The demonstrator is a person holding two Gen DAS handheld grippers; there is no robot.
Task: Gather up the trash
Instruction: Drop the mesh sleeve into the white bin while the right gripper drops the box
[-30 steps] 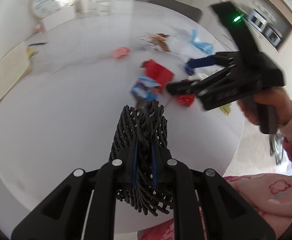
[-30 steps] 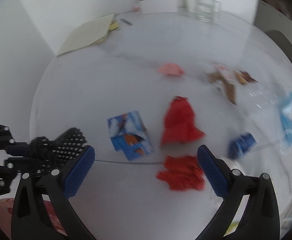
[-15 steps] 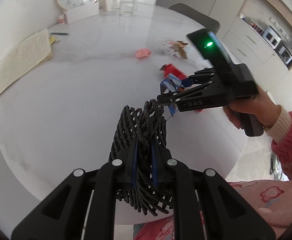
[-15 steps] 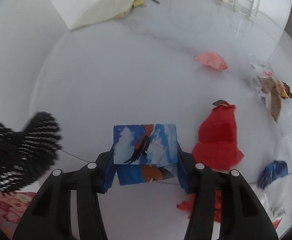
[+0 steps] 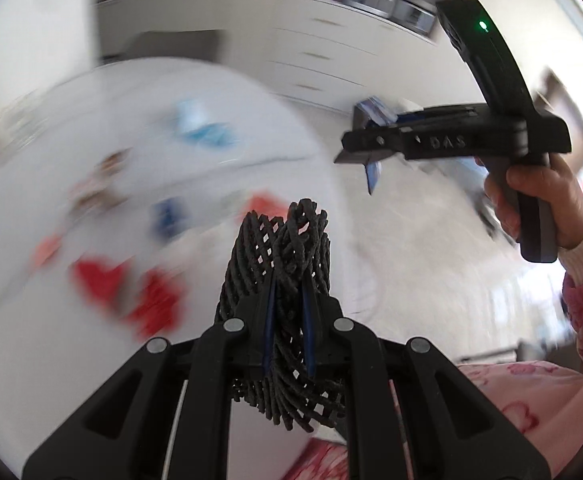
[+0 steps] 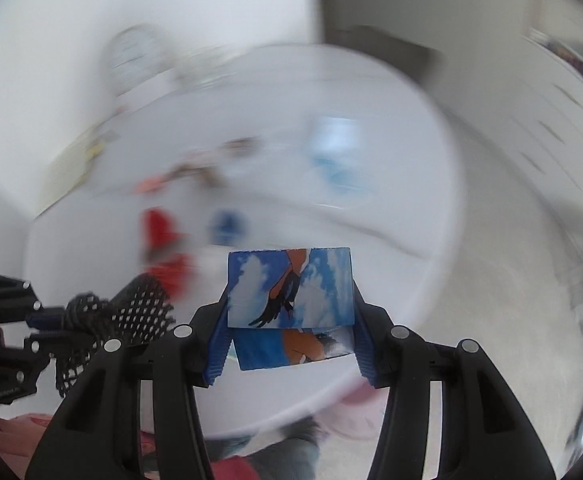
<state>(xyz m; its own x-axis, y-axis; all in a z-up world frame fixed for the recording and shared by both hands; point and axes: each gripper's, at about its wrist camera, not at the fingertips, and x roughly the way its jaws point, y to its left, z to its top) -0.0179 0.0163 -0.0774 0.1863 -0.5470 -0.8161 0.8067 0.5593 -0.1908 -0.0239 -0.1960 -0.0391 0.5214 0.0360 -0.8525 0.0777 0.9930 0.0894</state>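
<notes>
beyond the blurred white table (image 6: 371, 352), right hand-held gripper (image 6: 289, 316) pinches a blue printed carton (image 6: 289, 288) between its pads.

Blue printed wrapper (image 6: 289, 300) folded flat, lower centre of right wrist frame; red scraps (image 5: 131, 292) blurred, left, on bench (image 5: 31, 360).

A home: round white table (image 6: 431, 184), kitchen cabinets (image 5: 331, 60).

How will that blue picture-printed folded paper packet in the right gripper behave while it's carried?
The blue picture-printed folded paper packet probably weighs little and is fairly stiff: it keeps flat faces and straight edges between the right gripper pads. Its lower flap hangs loose, so it may flutter or unfold. The printed surface looks smooth, so it could slip.
</notes>
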